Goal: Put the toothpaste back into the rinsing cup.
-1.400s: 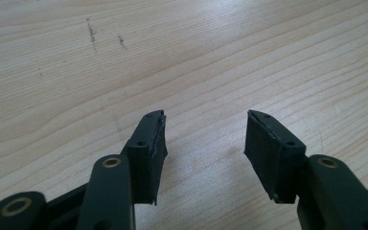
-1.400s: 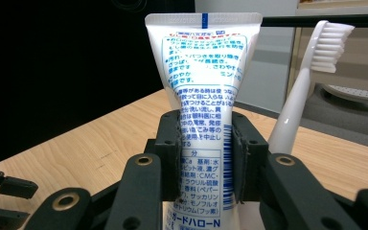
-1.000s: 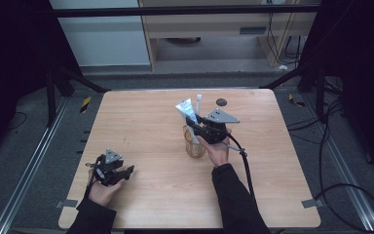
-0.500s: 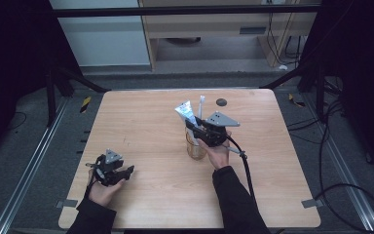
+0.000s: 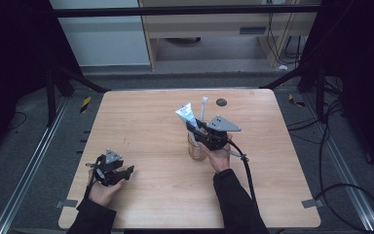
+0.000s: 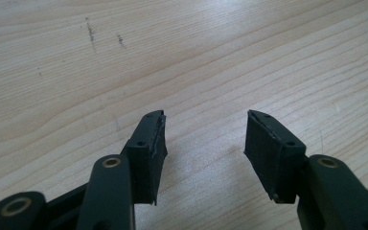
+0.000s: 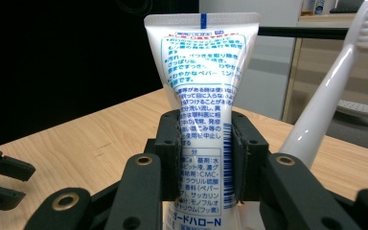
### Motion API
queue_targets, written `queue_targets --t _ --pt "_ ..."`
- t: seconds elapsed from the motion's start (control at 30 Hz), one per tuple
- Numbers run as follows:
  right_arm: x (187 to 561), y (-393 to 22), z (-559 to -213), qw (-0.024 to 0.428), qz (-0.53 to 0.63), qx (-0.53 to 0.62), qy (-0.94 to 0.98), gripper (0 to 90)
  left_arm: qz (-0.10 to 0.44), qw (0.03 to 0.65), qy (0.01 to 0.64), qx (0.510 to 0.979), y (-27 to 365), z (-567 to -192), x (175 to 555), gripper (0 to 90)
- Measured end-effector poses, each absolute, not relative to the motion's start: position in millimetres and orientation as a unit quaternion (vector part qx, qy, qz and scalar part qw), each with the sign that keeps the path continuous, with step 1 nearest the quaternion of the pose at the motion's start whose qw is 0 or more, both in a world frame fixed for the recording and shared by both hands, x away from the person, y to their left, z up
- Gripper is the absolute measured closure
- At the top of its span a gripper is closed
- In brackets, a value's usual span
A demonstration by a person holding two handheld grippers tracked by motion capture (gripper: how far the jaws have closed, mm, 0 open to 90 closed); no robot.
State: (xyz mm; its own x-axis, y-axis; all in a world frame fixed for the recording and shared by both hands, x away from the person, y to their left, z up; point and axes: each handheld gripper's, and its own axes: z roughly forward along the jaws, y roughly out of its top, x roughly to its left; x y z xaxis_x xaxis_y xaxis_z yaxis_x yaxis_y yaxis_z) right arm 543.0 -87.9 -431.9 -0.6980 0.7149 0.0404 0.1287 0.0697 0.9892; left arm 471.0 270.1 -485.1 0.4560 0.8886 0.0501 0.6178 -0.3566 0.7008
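Note:
A white toothpaste tube (image 5: 185, 114) with blue print stands crimped end up in a clear cup (image 5: 193, 148) near the middle of the wooden table (image 5: 141, 126). A white toothbrush (image 5: 204, 105) leans in the same cup. My right gripper (image 5: 193, 127) is shut on the tube's middle. In the right gripper view both pads press the tube (image 7: 203, 96) at the gripper's (image 7: 205, 139) tips, and the toothbrush (image 7: 326, 110) rises at the right. My left gripper (image 5: 126, 170) rests low at the table's front left, open, with bare wood between its jaws (image 6: 206, 139).
A small dark round spot (image 5: 221, 102) sits on the table behind the cup. The right gripper's cable (image 5: 246, 175) trails back along the forearm. Dark floor and metal rails surround the table, with a cabinet behind it.
My right gripper with the tube has shifted slightly lower in the picture, toward the cup. The left hand has stayed where it was.

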Motion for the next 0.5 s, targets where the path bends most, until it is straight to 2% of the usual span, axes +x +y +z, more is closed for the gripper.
queue_targets --t 0.5 --pt "541.5 -89.6 -420.0 0.23 0.578 0.319 0.715 65.5 0.217 0.311 0.475 0.794 270.1 -485.1 471.0 48.0"
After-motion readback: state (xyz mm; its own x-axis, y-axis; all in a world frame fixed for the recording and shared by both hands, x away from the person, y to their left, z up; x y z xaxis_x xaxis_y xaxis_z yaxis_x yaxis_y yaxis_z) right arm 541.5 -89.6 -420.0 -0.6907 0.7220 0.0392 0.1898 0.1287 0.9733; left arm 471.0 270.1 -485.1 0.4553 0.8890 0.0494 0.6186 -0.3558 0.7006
